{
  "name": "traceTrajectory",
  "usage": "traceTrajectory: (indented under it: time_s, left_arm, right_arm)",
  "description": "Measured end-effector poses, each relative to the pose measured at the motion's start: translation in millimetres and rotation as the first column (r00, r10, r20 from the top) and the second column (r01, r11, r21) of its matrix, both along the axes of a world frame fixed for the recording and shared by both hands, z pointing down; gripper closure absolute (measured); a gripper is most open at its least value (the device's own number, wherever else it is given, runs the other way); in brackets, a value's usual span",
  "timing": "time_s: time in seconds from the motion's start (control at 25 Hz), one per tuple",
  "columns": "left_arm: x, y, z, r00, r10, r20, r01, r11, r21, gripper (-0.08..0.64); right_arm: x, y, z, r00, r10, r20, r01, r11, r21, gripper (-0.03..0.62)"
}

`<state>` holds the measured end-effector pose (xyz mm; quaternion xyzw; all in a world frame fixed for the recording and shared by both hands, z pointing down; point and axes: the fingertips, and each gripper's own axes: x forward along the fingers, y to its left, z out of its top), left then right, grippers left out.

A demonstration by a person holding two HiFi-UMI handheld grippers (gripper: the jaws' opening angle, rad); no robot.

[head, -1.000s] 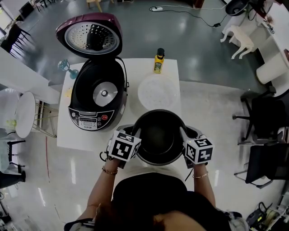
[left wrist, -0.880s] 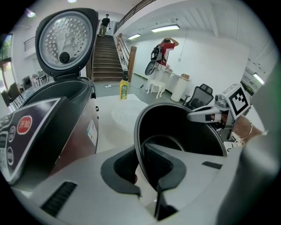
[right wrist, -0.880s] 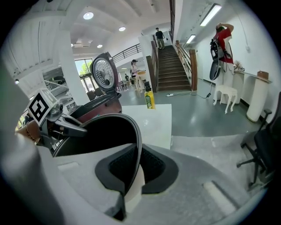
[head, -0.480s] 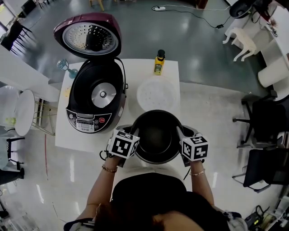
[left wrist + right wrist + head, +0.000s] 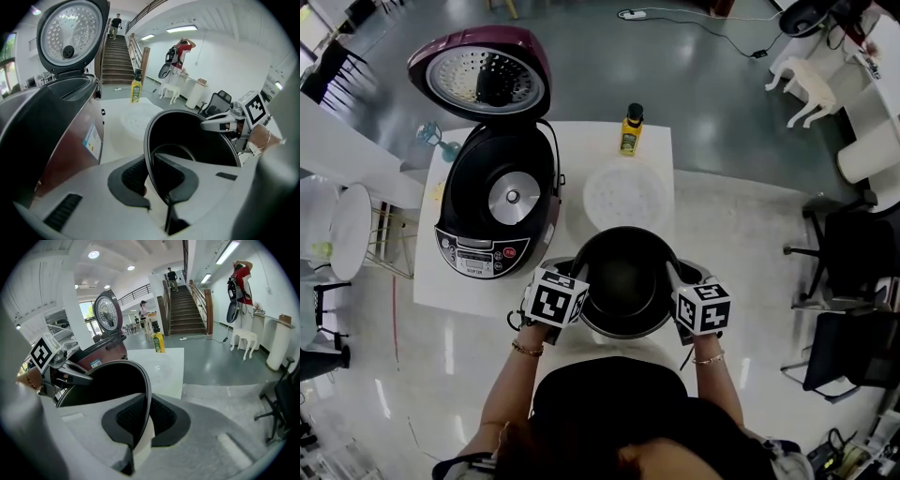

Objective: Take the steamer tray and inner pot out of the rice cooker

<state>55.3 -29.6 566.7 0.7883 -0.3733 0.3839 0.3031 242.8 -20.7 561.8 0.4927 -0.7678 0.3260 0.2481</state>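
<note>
Tightly, left tongs clamped on inner pot rim, right tongs clamped on opposite rim

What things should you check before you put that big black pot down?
1. Left gripper shut on the rim of the black round metal inner pot: ok.
2. Right gripper shut on the opposite rim: ok.
3. Pot out of the maroon rice cooker: ok.
4. White round steamer tray out, on the white table: ok.
5. Pot's base fully over the table: cannot tell; its near side looks past the edge.
6. Yellow bottle away from the pot: ok.
</note>
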Motion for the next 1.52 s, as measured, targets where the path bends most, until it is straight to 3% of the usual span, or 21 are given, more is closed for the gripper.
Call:
traceTrajectory:
  time_s: [0.24, 0.48, 0.56, 0.68, 0.8, 0.88, 1.0, 1.08, 1.16, 1.2, 1.32, 1.36, 1.44, 1.52]
  left_arm:
    - [0, -3, 1, 1.0, -0.002, 0.005, 0.002, 1.0, 0.022, 0.522]
    - [2, -3, 1, 0.999, 0.0, -0.049, 0.004, 0.997, 0.073, 0.507]
    - [2, -4, 2, 0.999, 0.033, -0.027, -0.029, 0.993, 0.115, 0.49]
    - [-1, -5, 0, 0.999, 0.053, 0.006, -0.053, 0.987, 0.15, 0.371]
    - [-7, -9, -15, 0.999, 0.032, -0.024, -0.027, 0.981, 0.191, 0.368]
    - [-10, -13, -31, 0.999, 0.014, -0.039, -0.003, 0.963, 0.269, 0.368]
    - [-8, -18, -64, 0.998, 0.018, -0.058, 0.007, 0.911, 0.413, 0.368]
    - [-2, -18, -90, 0.996, 0.042, -0.082, 0.004, 0.873, 0.487, 0.368]
    - [6, -16, -122, 0.989, 0.073, -0.125, 0.012, 0.818, 0.574, 0.368]
    - [9, -14, -141, 0.983, 0.09, -0.158, 0.03, 0.777, 0.629, 0.368]
    - [13, -6, -209, 0.94, 0.144, -0.308, 0.158, 0.617, 0.771, 0.368]
    - [12, -4, -225, 0.922, 0.151, -0.357, 0.208, 0.585, 0.784, 0.368]
    - [6, 2, -243, 0.901, 0.139, -0.412, 0.272, 0.559, 0.784, 0.373]
    - [-1, 8, -249, 0.899, 0.122, -0.421, 0.295, 0.542, 0.787, 0.413]
  right_arm:
    - [0, -3, 1, 1.0, -0.006, -0.01, 0.006, 1.0, 0.009, 0.568]
    - [-2, -4, 2, 0.999, -0.03, -0.044, 0.032, 0.999, 0.034, 0.566]
    - [-5, -4, 1, 0.998, -0.062, -0.018, 0.063, 0.997, 0.048, 0.538]
    - [-4, -6, -6, 0.997, -0.075, 0.007, 0.074, 0.995, 0.07, 0.472]
    - [2, -10, -18, 0.997, -0.076, -0.022, 0.078, 0.991, 0.113, 0.44]
    - [5, -13, -38, 0.997, -0.068, -0.045, 0.075, 0.979, 0.191, 0.437]
    - [5, -16, -85, 0.992, -0.055, -0.112, 0.094, 0.919, 0.383, 0.437]
    - [0, -17, -120, 0.99, -0.055, -0.128, 0.114, 0.848, 0.517, 0.437]
    - [-5, -15, -155, 0.992, -0.061, -0.113, 0.119, 0.757, 0.642, 0.437]
    - [-5, -13, -170, 0.993, -0.059, -0.103, 0.114, 0.71, 0.695, 0.437]
    - [-5, -4, -206, 0.996, -0.04, -0.081, 0.089, 0.597, 0.798, 0.44]
    - [-5, -1, -214, 0.996, -0.037, -0.077, 0.084, 0.57, 0.817, 0.444]
    - [-5, 6, -227, 0.997, -0.037, -0.068, 0.077, 0.532, 0.843, 0.462]
    - [-4, 12, -236, 0.998, -0.036, -0.059, 0.07, 0.51, 0.857, 0.465]
